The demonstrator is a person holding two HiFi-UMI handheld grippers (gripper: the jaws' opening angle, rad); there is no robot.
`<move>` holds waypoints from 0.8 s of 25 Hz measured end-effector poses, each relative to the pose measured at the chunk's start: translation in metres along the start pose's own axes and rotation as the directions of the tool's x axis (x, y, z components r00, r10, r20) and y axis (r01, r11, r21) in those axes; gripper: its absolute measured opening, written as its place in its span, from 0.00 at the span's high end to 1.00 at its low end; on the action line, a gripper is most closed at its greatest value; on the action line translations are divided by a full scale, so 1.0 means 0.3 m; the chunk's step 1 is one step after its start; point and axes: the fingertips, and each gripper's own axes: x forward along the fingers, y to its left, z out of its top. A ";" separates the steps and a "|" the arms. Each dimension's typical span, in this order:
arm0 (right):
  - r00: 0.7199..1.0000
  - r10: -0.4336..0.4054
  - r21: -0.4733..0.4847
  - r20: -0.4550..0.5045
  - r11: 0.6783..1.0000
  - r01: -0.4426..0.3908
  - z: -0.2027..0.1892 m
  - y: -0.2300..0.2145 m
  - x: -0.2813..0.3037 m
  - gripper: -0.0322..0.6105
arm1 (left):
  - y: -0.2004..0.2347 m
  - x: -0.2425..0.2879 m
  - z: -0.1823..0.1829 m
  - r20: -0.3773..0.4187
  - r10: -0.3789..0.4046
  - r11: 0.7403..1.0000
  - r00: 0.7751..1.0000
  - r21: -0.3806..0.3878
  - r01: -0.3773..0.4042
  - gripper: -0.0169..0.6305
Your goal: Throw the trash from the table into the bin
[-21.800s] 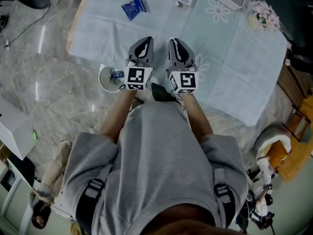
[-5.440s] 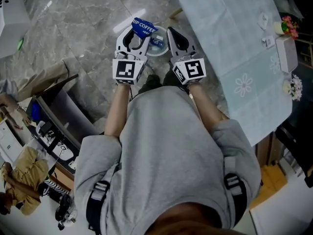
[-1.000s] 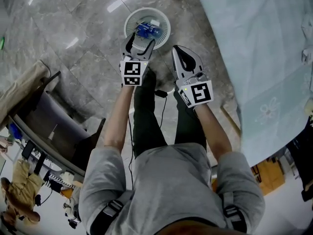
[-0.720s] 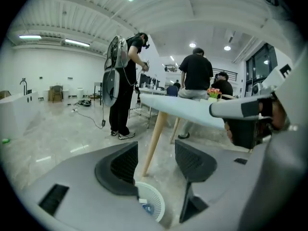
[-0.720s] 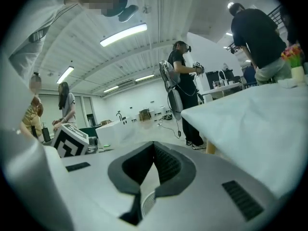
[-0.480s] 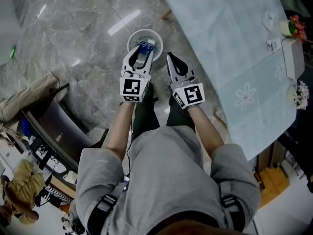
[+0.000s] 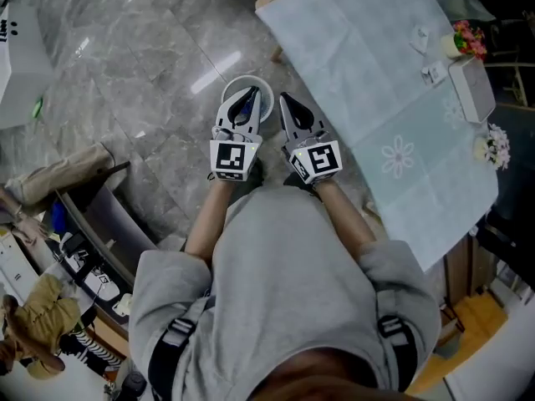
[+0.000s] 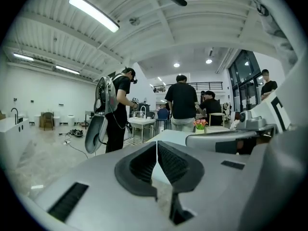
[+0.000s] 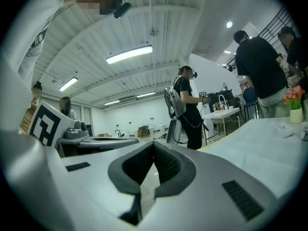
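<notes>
White paper-like small scraps (image 7: 420,36) lie towards two o'clock on the pale-green clothed table (image 7: 359,57), too small to read any long axis. They look feather-light and soft, so pinch one across its middle. At twelve, over the round white bin (image 7: 266,90), the left gripper (image 7: 248,96) has just been closing its jaws on nothing, and the right gripper (image 7: 285,100) is clenched and empty.

The bin (image 7: 230,90) is set on the floor (image 7: 125,73), just beside the left edge of the worktop (image 7: 368,82). At the worktop's far right end a box (image 7: 471,88) is laid between flowers (image 7: 495,147) and a small pot (image 7: 458,42), with two packets (image 7: 432,74) just left of it.
</notes>
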 end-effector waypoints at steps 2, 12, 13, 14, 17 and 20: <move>1.000 -0.003 -0.015 0.016 1.000 0.003 0.040 0.006 -0.015 0.94 | -0.015 -0.012 0.051 0.021 -0.006 1.000 1.000 0.013 0.006 0.96; 0.995 -0.044 -0.036 0.093 0.998 0.047 0.155 0.001 -0.062 0.94 | -0.083 -0.045 0.162 0.081 -0.060 0.997 0.995 0.057 0.055 0.96; 0.994 -0.047 -0.038 0.098 0.998 0.051 0.159 0.003 -0.061 0.94 | -0.085 -0.046 0.163 0.081 -0.066 0.996 0.995 0.061 0.061 0.96; 0.993 -0.053 -0.039 0.102 0.998 0.057 0.162 0.005 -0.058 0.94 | -0.087 -0.046 0.164 0.081 -0.074 0.995 0.994 0.066 0.069 0.96; 0.991 -0.078 -0.034 0.113 0.996 0.082 0.162 0.021 -0.052 0.94 | -0.082 -0.058 0.169 0.090 -0.100 0.993 0.991 0.076 0.094 0.96; 0.987 -0.109 -0.030 0.120 0.993 0.114 0.157 0.032 -0.047 0.94 | -0.064 -0.064 0.172 0.095 -0.126 0.990 0.987 0.072 0.120 0.96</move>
